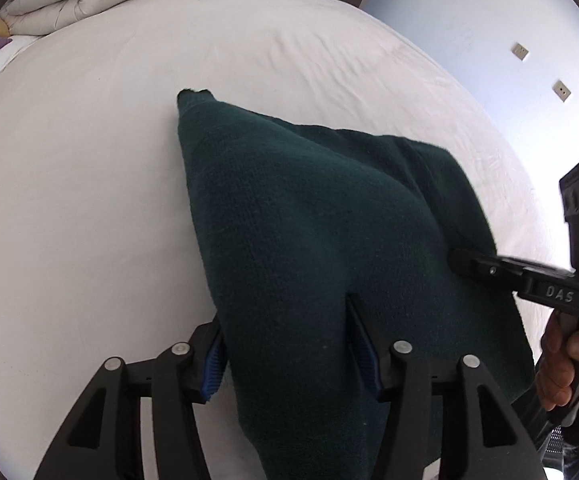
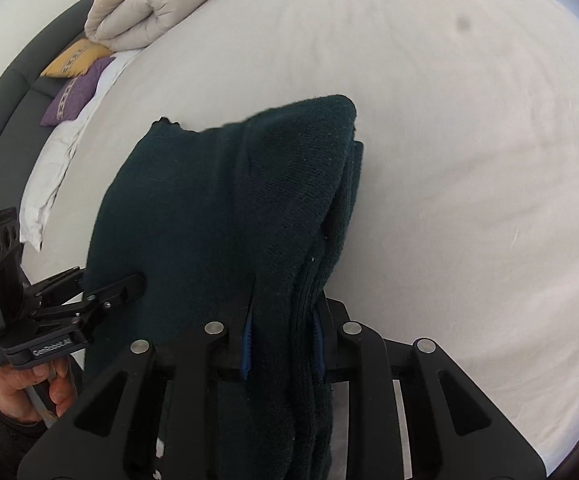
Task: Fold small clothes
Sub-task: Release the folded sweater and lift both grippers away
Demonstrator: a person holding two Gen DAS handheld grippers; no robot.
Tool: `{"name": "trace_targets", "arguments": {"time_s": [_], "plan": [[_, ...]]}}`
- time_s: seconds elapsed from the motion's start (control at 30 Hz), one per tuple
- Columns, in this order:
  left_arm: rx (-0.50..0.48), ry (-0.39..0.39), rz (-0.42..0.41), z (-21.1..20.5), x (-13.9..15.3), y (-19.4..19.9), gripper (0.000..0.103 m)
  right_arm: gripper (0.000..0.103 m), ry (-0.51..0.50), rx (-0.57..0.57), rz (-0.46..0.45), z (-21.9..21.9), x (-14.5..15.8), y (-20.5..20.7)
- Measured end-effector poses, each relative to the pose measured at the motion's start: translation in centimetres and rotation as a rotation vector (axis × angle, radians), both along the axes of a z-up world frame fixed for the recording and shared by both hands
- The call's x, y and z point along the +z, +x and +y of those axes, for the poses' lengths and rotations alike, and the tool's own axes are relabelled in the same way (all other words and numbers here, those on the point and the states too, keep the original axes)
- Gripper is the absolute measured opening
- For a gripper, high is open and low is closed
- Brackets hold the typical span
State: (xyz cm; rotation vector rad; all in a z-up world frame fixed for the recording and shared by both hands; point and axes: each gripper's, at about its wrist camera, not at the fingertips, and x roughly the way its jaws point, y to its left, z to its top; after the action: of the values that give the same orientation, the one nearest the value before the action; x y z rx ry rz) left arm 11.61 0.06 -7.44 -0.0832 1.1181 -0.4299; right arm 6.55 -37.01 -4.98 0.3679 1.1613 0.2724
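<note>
A dark green knitted garment (image 1: 313, 220) is held up over a white bed (image 1: 89, 180), part folded, its far end resting on the sheet. My left gripper (image 1: 289, 344) is shut on its near left edge, cloth bunched between the blue pads. My right gripper (image 2: 283, 336) is shut on a thick folded bundle of the same garment (image 2: 229, 208). The right gripper also shows at the right of the left wrist view (image 1: 473, 262), clamped on the cloth edge. The left gripper shows at the lower left of the right wrist view (image 2: 105, 284).
A folded beige duvet (image 2: 137, 20) lies at the head of the bed, with a yellow cushion (image 2: 77, 58), a purple cushion (image 2: 75, 94) and a white pillow (image 2: 49, 176). A dark headboard (image 2: 5, 92) curves behind them. A wall with sockets (image 1: 521, 52) stands beyond the bed.
</note>
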Motion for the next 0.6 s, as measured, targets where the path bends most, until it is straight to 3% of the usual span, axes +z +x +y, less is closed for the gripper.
{"name": "trace_targets", "arguments": {"time_s": [0.13,0.27,0.33,0.37,0.47,0.6], "plan": [[0.023,-0.032,-0.018,0.1,-0.5,0.0,0.070,0.023,0.264,-0.095,0.006,-3.6,-3.3,-0.4],[0.059,-0.108,-0.015,1.2,-1.4,-0.7,0.076,0.027,0.281,-0.090,-0.030,-3.7,-3.7,-0.9],[0.078,-0.083,-0.041,1.5,-0.5,-1.4,0.076,0.034,0.282,-0.127,-0.028,-4.0,-3.2,-1.3],[0.092,-0.048,-0.076,1.5,0.4,-2.0,0.075,0.040,0.262,-0.161,-0.040,-4.2,-2.6,-1.4],[0.132,0.033,-0.230,1.3,3.8,-3.6,0.074,0.043,0.204,-0.257,-0.102,-6.1,0.1,-2.5],[0.112,0.003,-0.337,0.5,7.0,-4.5,0.074,0.043,0.328,-0.161,-0.155,-7.4,3.8,-5.1]]}}
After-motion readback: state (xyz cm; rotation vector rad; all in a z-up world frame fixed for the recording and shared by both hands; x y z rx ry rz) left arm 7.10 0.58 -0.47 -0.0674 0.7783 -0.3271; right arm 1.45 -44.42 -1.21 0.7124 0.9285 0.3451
